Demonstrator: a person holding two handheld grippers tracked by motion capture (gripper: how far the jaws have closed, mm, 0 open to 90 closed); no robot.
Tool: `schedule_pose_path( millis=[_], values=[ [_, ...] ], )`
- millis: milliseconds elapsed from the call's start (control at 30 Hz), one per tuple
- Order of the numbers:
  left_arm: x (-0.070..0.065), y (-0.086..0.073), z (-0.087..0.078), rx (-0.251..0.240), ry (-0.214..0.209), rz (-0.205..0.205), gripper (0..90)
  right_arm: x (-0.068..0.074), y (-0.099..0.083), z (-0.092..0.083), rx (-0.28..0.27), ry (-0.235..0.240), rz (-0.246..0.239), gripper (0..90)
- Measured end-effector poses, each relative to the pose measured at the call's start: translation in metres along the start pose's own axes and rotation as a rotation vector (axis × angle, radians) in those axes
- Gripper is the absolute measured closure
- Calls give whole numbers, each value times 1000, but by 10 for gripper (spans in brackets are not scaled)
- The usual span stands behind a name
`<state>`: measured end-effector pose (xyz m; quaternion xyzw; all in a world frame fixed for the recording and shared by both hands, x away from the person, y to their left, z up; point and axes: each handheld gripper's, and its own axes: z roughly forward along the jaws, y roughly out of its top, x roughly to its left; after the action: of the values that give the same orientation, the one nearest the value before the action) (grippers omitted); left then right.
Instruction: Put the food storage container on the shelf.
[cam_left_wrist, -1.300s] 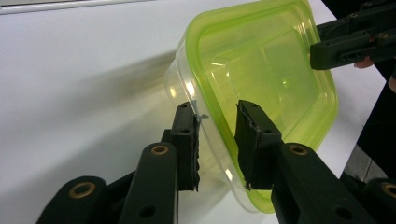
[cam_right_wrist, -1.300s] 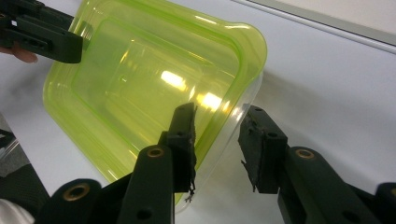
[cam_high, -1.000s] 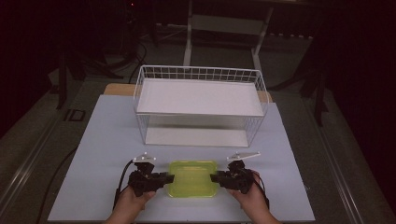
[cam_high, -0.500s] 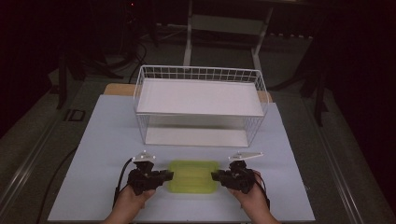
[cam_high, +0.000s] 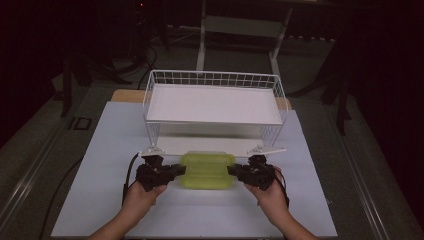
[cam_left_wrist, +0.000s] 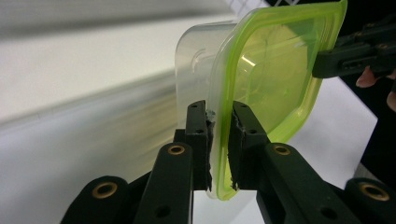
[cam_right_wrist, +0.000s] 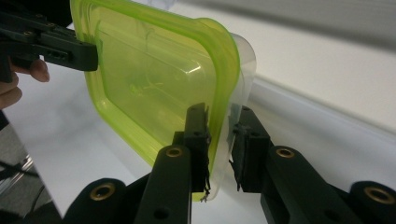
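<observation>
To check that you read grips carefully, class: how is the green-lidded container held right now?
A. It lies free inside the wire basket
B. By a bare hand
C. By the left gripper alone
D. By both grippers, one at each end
D: the left gripper and the right gripper each clamp an opposite end of the green-lidded container, in front of the wire basket.

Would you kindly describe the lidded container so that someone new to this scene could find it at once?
Start at the white wire basket on the white table. Just in front of it, a clear container with a green lid is gripped at each end by the left hand-held gripper and the right hand-held gripper. It is the one brightly coloured thing there.
</observation>
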<state>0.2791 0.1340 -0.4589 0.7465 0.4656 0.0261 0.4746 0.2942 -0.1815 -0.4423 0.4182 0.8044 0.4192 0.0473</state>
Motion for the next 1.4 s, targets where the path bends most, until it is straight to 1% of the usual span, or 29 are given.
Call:
schedule_pose_path(
  millis=[100, 133, 233, 300, 333, 400, 500, 567, 600, 633, 700, 833, 900, 967, 1067, 1100, 1167, 1233, 1300, 1333, 1400],
  values=[
    [5, 9, 5, -16, 0, 10, 800, -6, 9, 2, -14, -5, 6, 776],
    [8, 12, 8, -15, 3, 14, 801, -9, 11, 3, -16, -6, 8, 776],
    [15, 14, 17, -11, 5, 1, 801, -17, 14, 10, -11, -17, 10, 775],
    [19, 15, 24, -4, 15, 3, 801, -22, 15, 16, -6, -23, 19, 775],
    [21, 16, 26, -7, 18, 1, 802, -27, 15, 23, -3, -31, 27, 771],
    [24, 16, 32, -5, 29, 5, 802, -29, 16, 25, -1, -37, 25, 770],
    [30, 17, 40, -4, 35, -13, 801, -35, 18, 32, -1, -52, 21, 768],
    [33, 15, 45, -8, 42, -24, 801, -40, 19, 40, 0, -75, 24, 763],
    [35, 15, 48, -4, 45, -27, 801, -40, 19, 40, 0, -75, 24, 763],
    [36, 14, 50, -2, 45, -32, 801, -43, 19, 44, -5, -80, 29, 763],
    [40, 13, 55, -5, 39, -50, 801, -45, 18, 46, -9, -85, 32, 763],
    [43, 14, 60, -15, 39, -54, 800, -49, 19, 50, -20, -104, 29, 763],
    [46, 15, 61, -32, 30, -61, 801, -50, 20, 51, -27, -114, 25, 762],
    [49, 16, 63, -38, 32, -59, 801, -50, 21, 53, -36, -128, 14, 763],
    [51, 17, 66, -37, 51, -51, 801, -52, 22, 57, -36, -137, 15, 762],
    [52, 18, 67, -34, 53, -57, 801, -53, 22, 59, -36, -143, 8, 761],
    [54, 19, 68, -42, 46, -63, 799, -55, 22, 61, -41, -143, 13, 761],
    [54, 20, 69, -44, 55, -54, 797, -56, 23, 61, -44, -136, 25, 761],
    [55, 20, 69, -53, 53, -44, 793, -57, 23, 62, -53, -142, 26, 759],
    [56, 20, 70, -62, 48, -48, 792, -57, 23, 62, -58, -144, 26, 758],
    [57, 20, 70, -72, 48, -45, 788, -56, 23, 62, -66, -165, 10, 750]
  ],
)
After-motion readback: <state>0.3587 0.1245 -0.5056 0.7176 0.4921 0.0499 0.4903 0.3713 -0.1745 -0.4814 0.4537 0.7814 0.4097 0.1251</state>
